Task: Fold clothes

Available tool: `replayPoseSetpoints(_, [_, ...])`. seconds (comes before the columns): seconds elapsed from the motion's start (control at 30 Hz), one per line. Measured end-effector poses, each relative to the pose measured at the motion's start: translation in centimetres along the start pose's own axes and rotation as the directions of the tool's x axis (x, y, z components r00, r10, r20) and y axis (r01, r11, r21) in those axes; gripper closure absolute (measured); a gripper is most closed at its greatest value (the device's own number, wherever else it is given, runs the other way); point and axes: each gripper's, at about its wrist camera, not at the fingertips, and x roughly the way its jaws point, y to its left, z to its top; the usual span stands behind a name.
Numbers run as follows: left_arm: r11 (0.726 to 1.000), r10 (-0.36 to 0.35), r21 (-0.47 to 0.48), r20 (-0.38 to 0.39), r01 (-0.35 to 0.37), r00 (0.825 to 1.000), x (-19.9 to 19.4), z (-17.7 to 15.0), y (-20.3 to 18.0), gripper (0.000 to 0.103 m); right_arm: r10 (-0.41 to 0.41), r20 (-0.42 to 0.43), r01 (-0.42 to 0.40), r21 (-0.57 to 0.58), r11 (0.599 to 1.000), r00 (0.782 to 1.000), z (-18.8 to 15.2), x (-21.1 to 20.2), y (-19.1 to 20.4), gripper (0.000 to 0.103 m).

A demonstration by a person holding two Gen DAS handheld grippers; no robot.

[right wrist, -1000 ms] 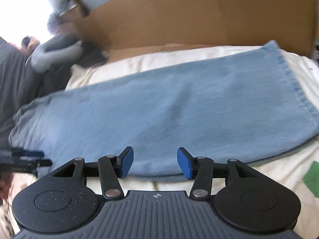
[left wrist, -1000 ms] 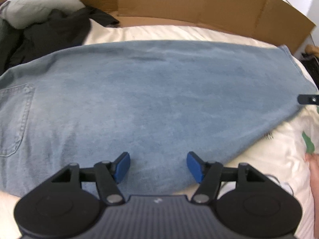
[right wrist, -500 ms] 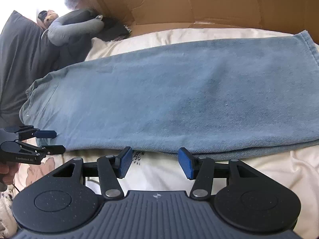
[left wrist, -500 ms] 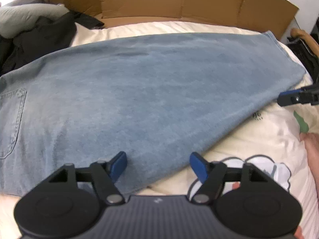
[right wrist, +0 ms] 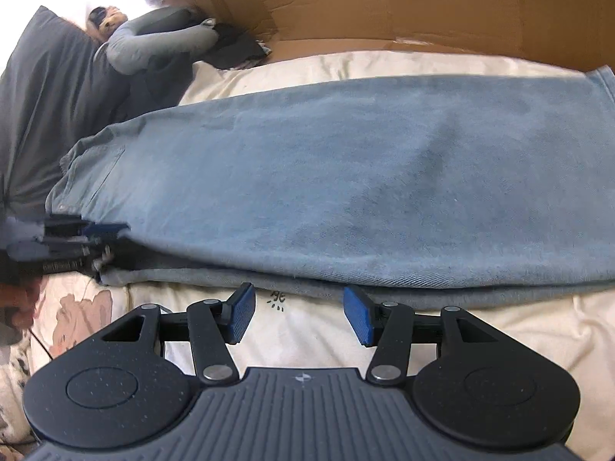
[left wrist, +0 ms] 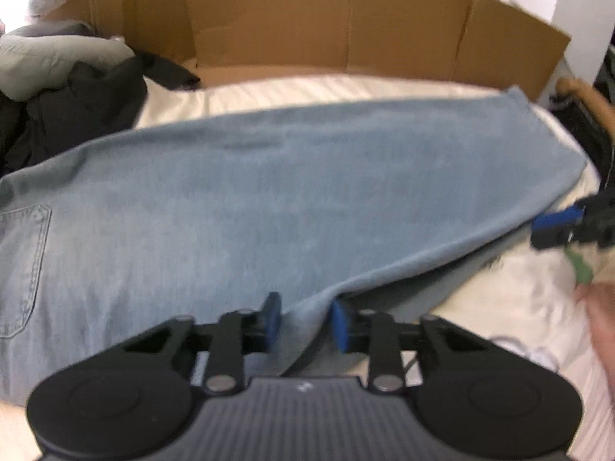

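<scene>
Light blue jeans point(left wrist: 269, 192) lie folded lengthwise across a cream bedsheet point(left wrist: 499, 288), back pocket at the left and hem at the right. My left gripper point(left wrist: 303, 322) sits at their near edge, its jaws closing, and a ridge of denim is pinched between the blue pads and lifted off the lower layer. From the right wrist the same jeans point(right wrist: 346, 173) fill the middle, with the left gripper point(right wrist: 96, 234) at the waist end. My right gripper point(right wrist: 300, 315) stands open over the sheet just short of the near edge, with nothing between its fingers. It shows as well at the leg end, the right gripper point(left wrist: 557, 226).
Opened cardboard boxes point(left wrist: 346, 30) stand along the far side of the bed. Dark clothes point(left wrist: 77, 115) and a grey cushion point(left wrist: 50, 61) are piled at the far left. A hand point(left wrist: 599, 326) is at the right edge. A dark pillow point(right wrist: 46, 115) lies beyond the waistband.
The left jaws have drawn together on the near edge of the jeans and raised a fold of it. The right gripper has drawn back from the denim onto the sheet, still open.
</scene>
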Motion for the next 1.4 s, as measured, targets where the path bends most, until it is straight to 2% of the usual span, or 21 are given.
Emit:
replayPoseSetpoints(0.07, [1.000, 0.001, 0.004, 0.002, -0.001, 1.000, 0.0, 0.2, -0.1, 0.090, 0.011, 0.002, -0.011, -0.026, 1.000, 1.000, 0.3, 0.1, 0.4, 0.045])
replayPoseSetpoints(0.17, [1.000, 0.005, 0.017, 0.002, -0.005, 1.000, 0.1, 0.3, -0.2, 0.091, 0.033, 0.001, -0.033, -0.061, 0.998, 0.999, 0.6, 0.5, 1.2, 0.045])
replayPoseSetpoints(0.3, [0.999, 0.007, 0.035, -0.039, -0.006, 0.999, 0.9, -0.3, -0.6, 0.089, 0.035, -0.006, -0.035, -0.086, 0.996, 0.999, 0.9, 1.7, 1.6, 0.045])
replayPoseSetpoints(0.4, [0.999, 0.017, 0.050, -0.053, -0.014, 0.998, 1.3, -0.8, -0.9, 0.083, 0.035, -0.018, -0.036, -0.073, 0.997, 0.999, 1.0, 2.4, 1.4, 0.045])
replayPoseSetpoints(0.47, [0.998, 0.018, 0.057, -0.064, -0.014, 0.998, 1.6, -1.0, -1.1, 0.069, 0.030, -0.020, -0.031, -0.070, 0.997, 0.999, 1.0, 2.7, 1.3, 0.045])
replayPoseSetpoints(0.6, [0.996, 0.030, 0.081, -0.096, -0.022, 0.995, 2.3, -1.7, -1.5, 0.060, 0.022, -0.011, -0.023, -0.079, 0.997, 1.000, 1.4, 3.2, 1.3, 0.045])
replayPoseSetpoints(0.67, [0.994, 0.052, 0.102, -0.109, -0.040, 0.993, 2.7, -2.2, -1.7, 0.051, 0.016, -0.014, -0.017, -0.079, 0.997, 1.000, 1.5, 3.7, 1.2, 0.045])
replayPoseSetpoints(0.77, [0.994, 0.068, 0.097, -0.120, -0.057, 0.990, 2.7, -2.6, -1.3, 0.045, -0.005, -0.029, 0.002, -0.091, 0.996, 1.000, 1.1, 4.2, 1.2, 0.045])
replayPoseSetpoints(0.97, [0.990, 0.119, 0.094, -0.152, -0.106, 0.981, 1.2, -3.8, -0.3, 0.042, -0.048, -0.060, 0.038, -0.166, 0.985, 0.997, -0.1, 3.9, 1.8, 0.045])
replayPoseSetpoints(1.07, [0.987, 0.156, 0.058, -0.168, -0.148, 0.973, -0.1, -4.7, 0.7, 0.042, -0.061, -0.089, 0.044, -0.175, 0.984, 0.994, -0.4, 3.5, 1.9, 0.045])
replayPoseSetpoints(1.23, [0.976, 0.203, -0.040, -0.184, -0.213, 0.962, -1.7, -6.2, 2.6, 0.042, -0.029, -0.093, 0.020, -0.094, 0.995, 0.995, -0.2, 2.4, 0.9, 0.045])
replayPoseSetpoints(1.4, [0.963, 0.213, -0.124, -0.195, -0.239, 0.957, -2.2, -6.9, 3.7, 0.042, -0.032, -0.079, 0.028, -0.050, 0.998, 0.996, -0.1, 1.4, 0.0, 0.045])
